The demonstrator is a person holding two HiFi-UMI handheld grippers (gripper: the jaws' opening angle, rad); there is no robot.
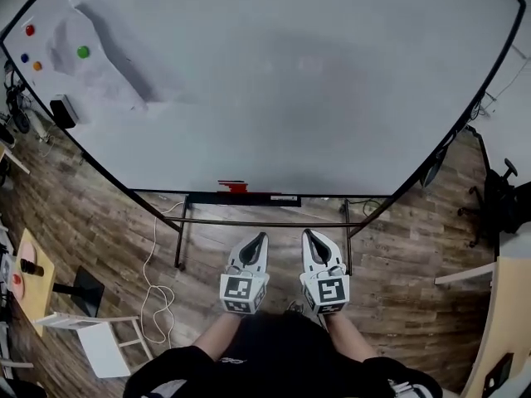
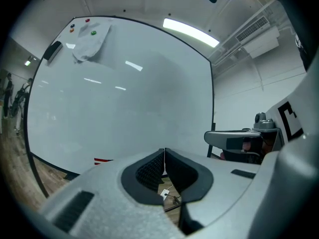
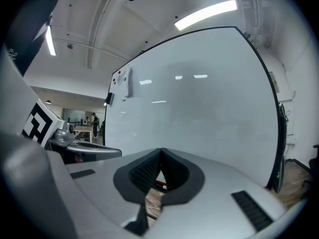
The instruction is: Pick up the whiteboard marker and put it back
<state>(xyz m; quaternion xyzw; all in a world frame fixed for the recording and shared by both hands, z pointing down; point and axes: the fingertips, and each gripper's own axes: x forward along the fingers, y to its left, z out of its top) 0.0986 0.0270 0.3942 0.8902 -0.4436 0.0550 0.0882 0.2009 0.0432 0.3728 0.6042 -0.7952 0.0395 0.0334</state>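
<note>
A: Looking down in the head view, where's the whiteboard marker?

B: Red, lying on the tray under the whiteboard. Left gripper and right gripper are well short of it.

A: Left gripper view?

B: Jaws pressed together, nothing between them.

A: Right gripper view?

B: Clenched too, and empty. The marker is likely light, stiff and slick, so pinch it mid-barrel.

Head view looks steeply down on left tongs and right tongs; gripper views look level along them; all share the whiteboard
</note>
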